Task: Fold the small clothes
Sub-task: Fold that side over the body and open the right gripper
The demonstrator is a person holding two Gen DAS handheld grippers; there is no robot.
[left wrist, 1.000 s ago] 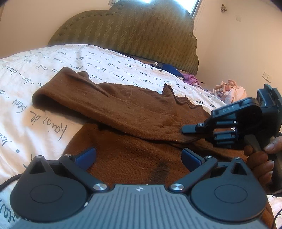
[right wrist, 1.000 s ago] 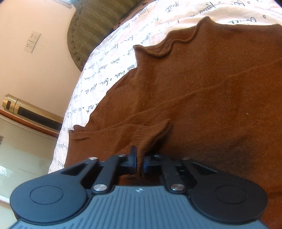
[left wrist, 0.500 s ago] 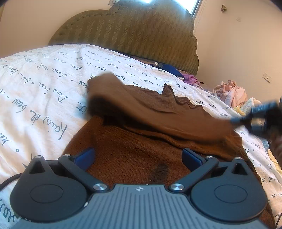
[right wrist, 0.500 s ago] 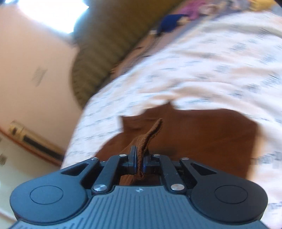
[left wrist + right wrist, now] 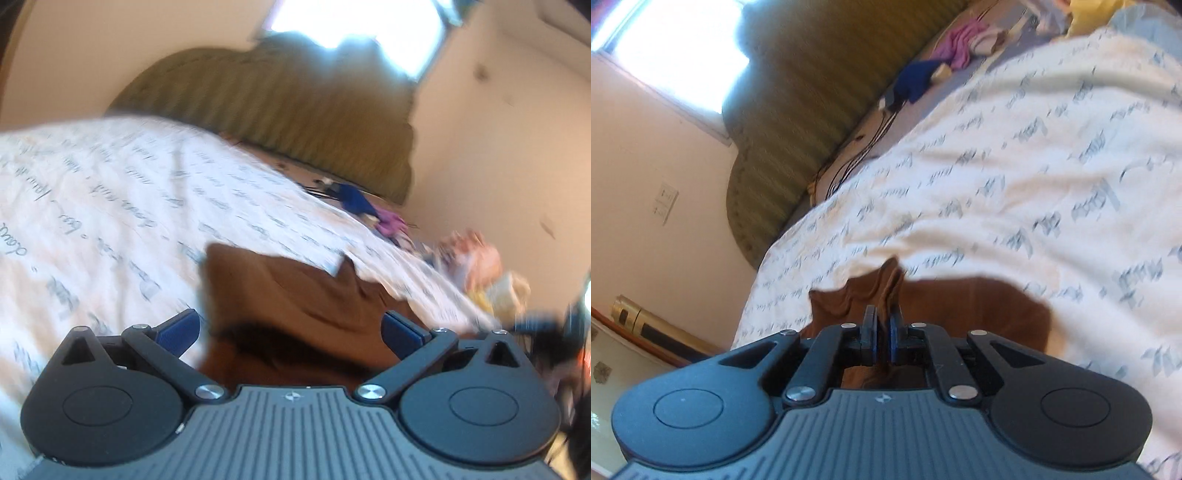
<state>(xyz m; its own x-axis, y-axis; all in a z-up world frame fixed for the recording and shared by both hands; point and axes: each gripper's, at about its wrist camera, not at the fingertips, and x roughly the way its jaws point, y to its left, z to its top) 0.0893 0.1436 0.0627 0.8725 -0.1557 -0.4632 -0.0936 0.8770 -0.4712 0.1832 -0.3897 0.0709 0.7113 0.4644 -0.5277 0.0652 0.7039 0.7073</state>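
Observation:
A brown knit top (image 5: pixel 295 295) lies on the white bedspread with script writing (image 5: pixel 110 206), its sleeve folded across the body. My left gripper (image 5: pixel 290 330) hovers above it, open, its blue pads (image 5: pixel 177 328) wide apart with nothing pinched. The view is blurred. In the right wrist view my right gripper (image 5: pixel 882 332) is shut on the brown cuff (image 5: pixel 888 282) of the sleeve, which stands up between the pads; the rest of the top (image 5: pixel 979 306) lies beyond. The right gripper (image 5: pixel 546 332) shows as a dark blur at the left view's right edge.
A green padded headboard (image 5: pixel 280 107) stands at the bed's far end under a bright window. Blue (image 5: pixel 919 79), purple (image 5: pixel 956 48) and pink (image 5: pixel 476 258) clothes lie near the headboard side. Cables (image 5: pixel 849 166) run by the mattress edge. A gold bottle (image 5: pixel 635 317) sits on a low shelf.
The right gripper has pulled the sleeve cuff across the top towards its side, folding the sleeve over the body. The left gripper has risen and rolled; it stays open.

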